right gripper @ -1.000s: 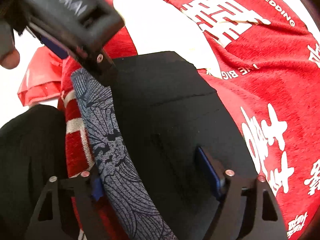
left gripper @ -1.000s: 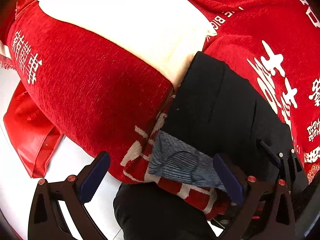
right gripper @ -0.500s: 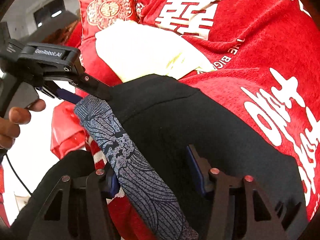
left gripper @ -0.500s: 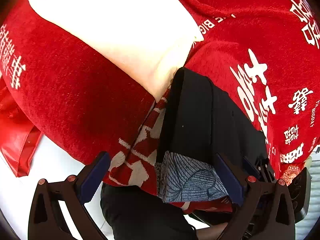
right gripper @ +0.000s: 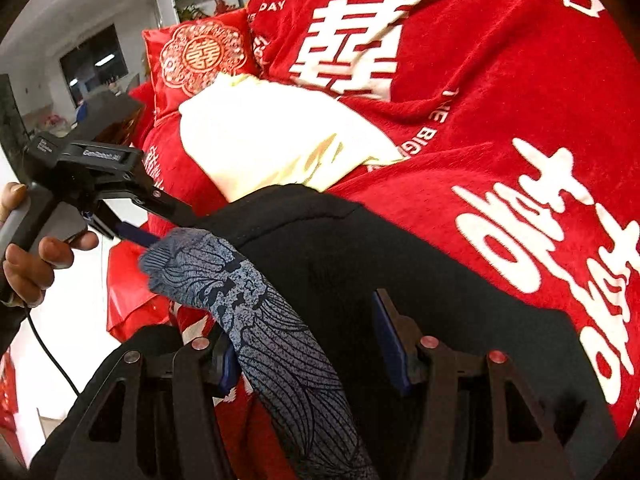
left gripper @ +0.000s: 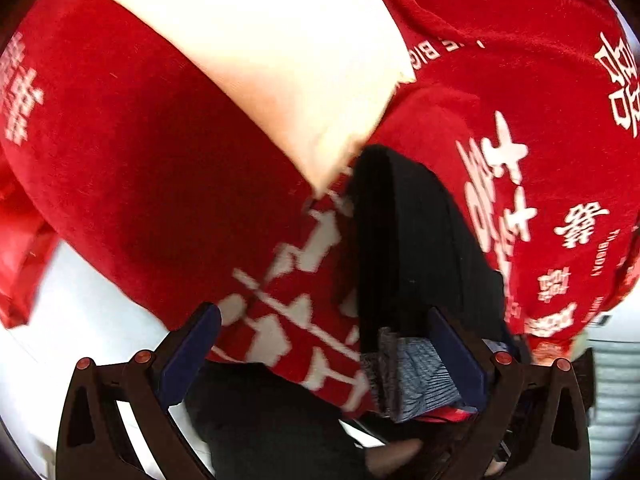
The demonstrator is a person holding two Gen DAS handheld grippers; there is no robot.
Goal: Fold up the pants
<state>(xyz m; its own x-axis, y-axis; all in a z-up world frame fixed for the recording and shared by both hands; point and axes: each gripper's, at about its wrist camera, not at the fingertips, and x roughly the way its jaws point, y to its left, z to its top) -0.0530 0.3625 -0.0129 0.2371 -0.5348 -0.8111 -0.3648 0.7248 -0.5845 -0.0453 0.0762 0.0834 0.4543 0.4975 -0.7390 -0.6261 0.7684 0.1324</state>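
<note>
A pair of black pants (right gripper: 400,264) lies on a red blanket (right gripper: 500,92) with white lettering, spread over a soft, raised surface. The pants have a grey-blue patterned band (right gripper: 264,320), probably the waistband or its lining, running along their near edge.

In the right wrist view, the right gripper (right gripper: 312,360) straddles this edge. The patterned band touches its left pad, and black cloth fills the space towards the right pad. The jaws stand at a middling width, and whether they press the cloth cannot be told.

In the left wrist view, the left gripper (left gripper: 328,360) stands wide open. The band's end lies just inside its right finger, with red blanket across the rest of the gap. Nothing is pinched. The right wrist view also shows this tool, held by a hand (right gripper: 32,268), at the far end of the band.

A cream cloth (right gripper: 272,136) lies beyond the pants, past both grippers.

The pants look soft, limp and light, likely to sag and slide. The thicker band at the two corners seems the firmest place to grip.
</note>
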